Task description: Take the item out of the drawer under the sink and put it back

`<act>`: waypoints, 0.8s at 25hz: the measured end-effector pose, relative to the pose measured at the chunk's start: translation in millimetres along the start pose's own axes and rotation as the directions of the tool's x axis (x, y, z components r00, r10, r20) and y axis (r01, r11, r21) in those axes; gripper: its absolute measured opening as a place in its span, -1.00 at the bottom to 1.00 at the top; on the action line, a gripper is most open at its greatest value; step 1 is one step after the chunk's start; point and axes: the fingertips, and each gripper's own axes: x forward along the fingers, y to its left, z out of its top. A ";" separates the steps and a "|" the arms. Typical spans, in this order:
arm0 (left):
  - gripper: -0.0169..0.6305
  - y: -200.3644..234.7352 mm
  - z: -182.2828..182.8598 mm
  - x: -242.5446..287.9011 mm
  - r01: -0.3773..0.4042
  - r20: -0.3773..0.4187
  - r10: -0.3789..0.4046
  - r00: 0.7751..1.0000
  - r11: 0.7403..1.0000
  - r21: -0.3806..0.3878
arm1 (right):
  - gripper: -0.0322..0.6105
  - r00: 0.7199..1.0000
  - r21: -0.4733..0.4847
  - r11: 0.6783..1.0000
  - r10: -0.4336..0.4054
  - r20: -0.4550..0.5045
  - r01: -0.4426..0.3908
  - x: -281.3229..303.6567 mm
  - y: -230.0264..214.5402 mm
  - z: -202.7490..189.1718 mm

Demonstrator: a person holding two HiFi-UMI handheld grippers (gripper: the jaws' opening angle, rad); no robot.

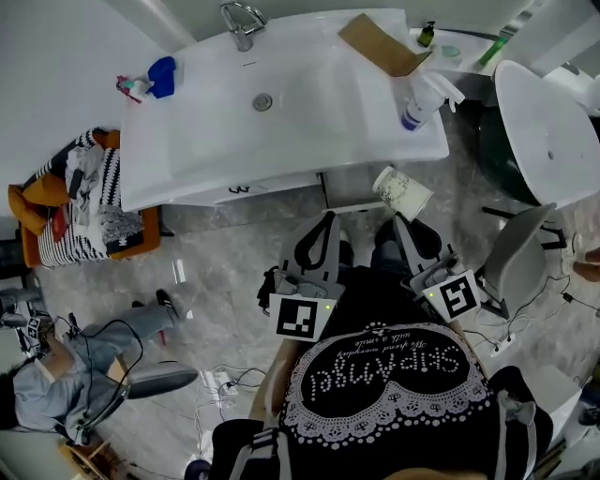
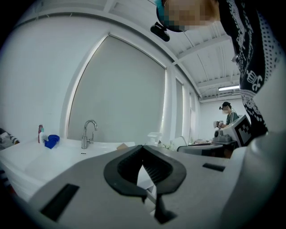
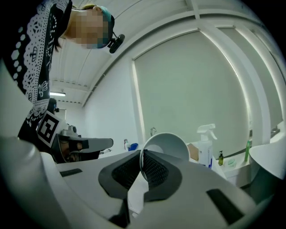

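A white paper cup (image 1: pixel 403 192) with a faint print lies tilted in the air just below the sink's front edge. My right gripper (image 1: pixel 399 221) is shut on its rim. In the right gripper view the cup (image 3: pixel 169 144) has its open mouth turned towards the camera, and the right gripper (image 3: pixel 141 154) pinches its wall. My left gripper (image 1: pixel 323 218) hangs beside it, shut with nothing in it. In its own view the left gripper (image 2: pixel 143 150) has its tips together. The white drawer front (image 1: pixel 246 188) sits under the sink (image 1: pixel 309 112).
On the sink top stand a spray bottle (image 1: pixel 422 98), a cardboard piece (image 1: pixel 380 42), a blue item (image 1: pixel 161 75) and the faucet (image 1: pixel 242 23). A basket of clothes (image 1: pixel 80 202) is at the left and a white tub (image 1: pixel 548 122) at the right. A person (image 1: pixel 56 375) and cables are on the floor.
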 end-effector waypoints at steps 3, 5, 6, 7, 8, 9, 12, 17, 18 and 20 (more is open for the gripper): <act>-0.94 -0.7 -8.8 -1.4 -0.006 -0.019 0.006 1.000 1.000 0.015 | -0.82 1.000 0.017 1.000 0.003 -0.008 -0.003 3.9 -0.7 -2.3; -0.94 -4.7 -14.3 -0.4 0.021 -0.037 -0.019 0.999 0.998 0.055 | -0.82 1.000 0.012 1.000 -0.007 -0.005 0.007 4.6 -0.3 -1.8; -0.94 -7.2 -16.7 0.8 0.044 -0.051 -0.040 0.998 0.996 0.083 | -0.82 1.000 0.005 1.000 -0.012 -0.003 0.012 4.7 0.2 -1.3; -0.94 -9.8 -19.2 2.2 0.067 -0.069 -0.060 0.996 0.991 0.114 | -0.82 1.000 -0.005 1.000 -0.014 -0.001 0.014 4.8 0.7 -0.7; -0.94 -12.6 -21.5 3.5 0.089 -0.087 -0.077 0.993 0.986 0.139 | -0.82 1.000 -0.014 1.000 -0.014 0.000 0.014 4.7 1.4 -0.2; -0.94 -15.1 -23.5 4.5 0.105 -0.101 -0.090 0.991 0.983 0.153 | -0.82 1.000 -0.022 1.000 -0.014 0.000 0.014 4.6 2.2 -0.1; -0.94 -17.5 -26.7 5.4 0.120 -0.120 -0.103 0.987 0.981 0.150 | -0.82 1.000 -0.031 0.999 -0.017 -0.009 0.017 4.9 4.9 -2.4; -0.94 -15.0 -25.2 9.3 0.126 -0.117 -0.109 0.987 0.981 0.146 | -0.82 1.000 -0.032 0.999 -0.021 -0.021 0.021 7.2 4.3 -3.7; -0.94 -14.9 -25.6 9.5 0.127 -0.119 -0.110 0.987 0.981 0.147 | -0.82 1.000 -0.031 0.999 -0.023 -0.021 0.022 7.1 4.3 -3.8; -0.94 -15.3 -27.4 9.9 0.131 -0.124 -0.113 0.986 0.981 0.146 | -0.82 0.999 -0.029 0.999 -0.031 -0.020 0.031 6.0 3.2 -4.3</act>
